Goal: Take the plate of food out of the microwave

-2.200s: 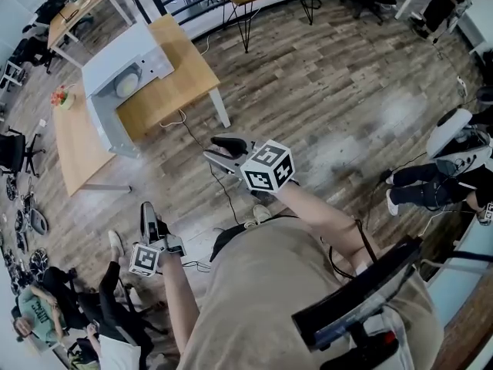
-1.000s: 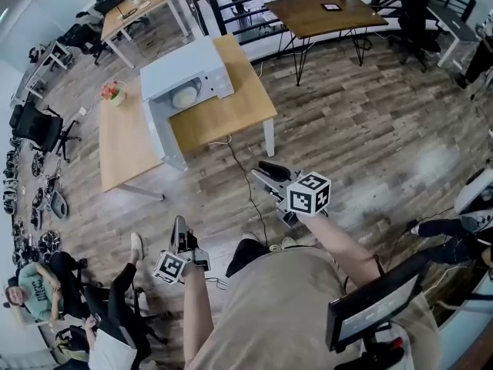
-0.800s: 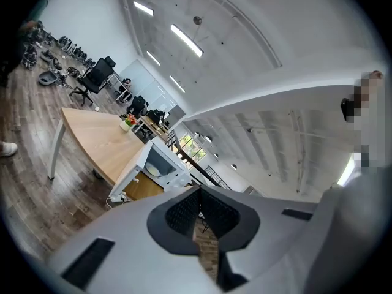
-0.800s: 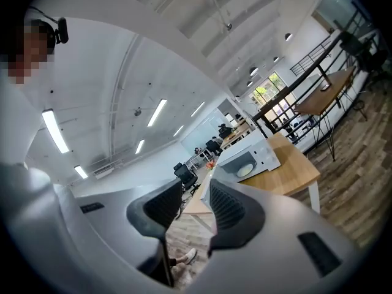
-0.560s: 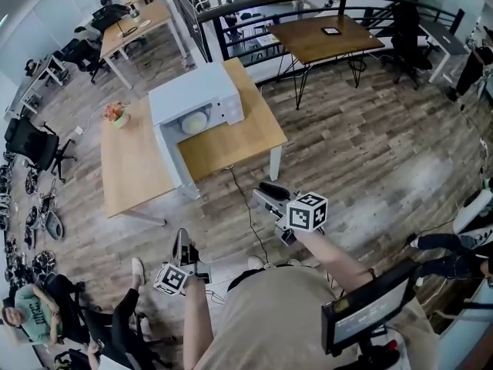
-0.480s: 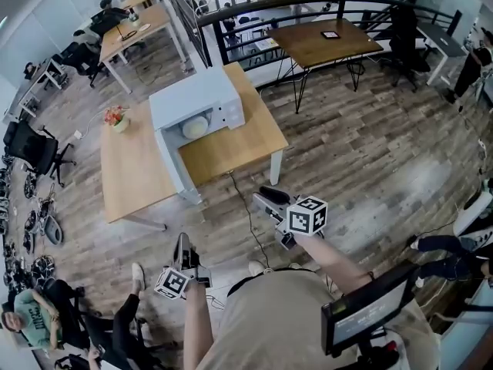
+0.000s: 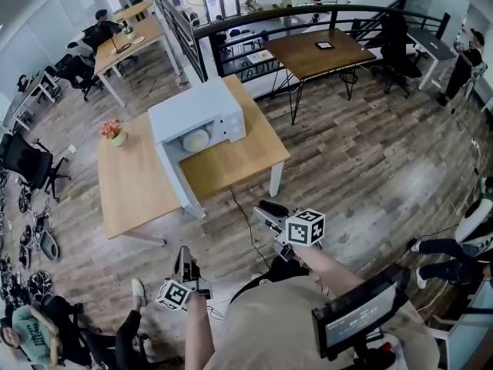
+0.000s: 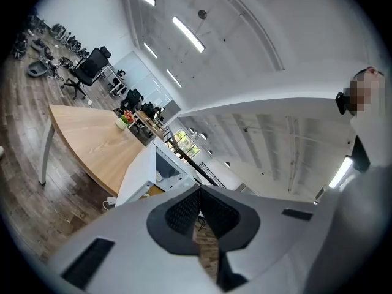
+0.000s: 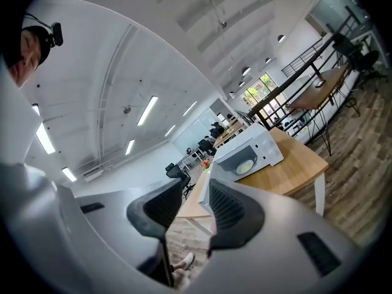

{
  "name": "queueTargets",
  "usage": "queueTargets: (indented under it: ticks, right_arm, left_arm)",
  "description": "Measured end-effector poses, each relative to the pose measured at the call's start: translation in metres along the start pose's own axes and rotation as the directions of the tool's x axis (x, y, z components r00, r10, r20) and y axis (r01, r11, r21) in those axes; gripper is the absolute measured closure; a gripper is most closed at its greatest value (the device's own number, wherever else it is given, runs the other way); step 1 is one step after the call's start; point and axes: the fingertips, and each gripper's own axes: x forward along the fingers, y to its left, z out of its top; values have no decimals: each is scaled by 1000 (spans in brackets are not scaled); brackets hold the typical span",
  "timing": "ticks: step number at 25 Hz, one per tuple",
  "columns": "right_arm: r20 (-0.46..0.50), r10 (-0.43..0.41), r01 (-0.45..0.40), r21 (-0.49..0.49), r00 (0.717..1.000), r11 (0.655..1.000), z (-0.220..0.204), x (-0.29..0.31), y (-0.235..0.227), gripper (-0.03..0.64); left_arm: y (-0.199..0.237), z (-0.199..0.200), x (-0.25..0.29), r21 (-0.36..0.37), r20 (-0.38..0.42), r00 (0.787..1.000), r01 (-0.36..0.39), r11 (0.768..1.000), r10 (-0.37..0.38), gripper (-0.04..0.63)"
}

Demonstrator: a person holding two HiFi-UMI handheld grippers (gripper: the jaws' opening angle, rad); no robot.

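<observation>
A white microwave (image 7: 197,112) stands on a light wooden table (image 7: 239,160) with its door (image 7: 179,183) swung open toward me. Inside lies a pale plate of food (image 7: 196,139), which also shows in the right gripper view as the plate (image 9: 244,166) in the microwave (image 9: 257,147). My left gripper (image 7: 183,260) is low over the floor, well short of the table, with its jaws shut and empty (image 8: 199,190). My right gripper (image 7: 266,210) hangs just before the table's near corner, its jaws a little apart with nothing between them (image 9: 197,182).
A small flower pot (image 7: 114,132) stands on the table's far left. A cable (image 7: 240,206) runs from the table over the wooden floor. A second table (image 7: 320,51) and a black railing (image 7: 308,12) lie behind. People sit at the lower left (image 7: 31,341) and right (image 7: 454,249).
The table and microwave have come nearer and toward the middle of the head view. Both grippers have travelled forward with me toward the table; their jaws look unchanged.
</observation>
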Motion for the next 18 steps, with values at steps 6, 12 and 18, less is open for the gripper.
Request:
queueTargets:
  ticks: [6,12,18]
  right_arm:
    - [18,21,-21,-20,1000,1000,18,8,4,474]
    - [-6,51,-51,-2,999,999,32,6,-18,474]
    - [-14,70,-70,0,997,998,76,-3,-43,474]
  left_arm:
    - [6,5,1,-5,17,1000,-25,1000,25,589]
    - [-1,-14,20,-50,23,997,-66,997,67,589]
    - [-40,-14,56,-78,39,995,-85,993,88,589]
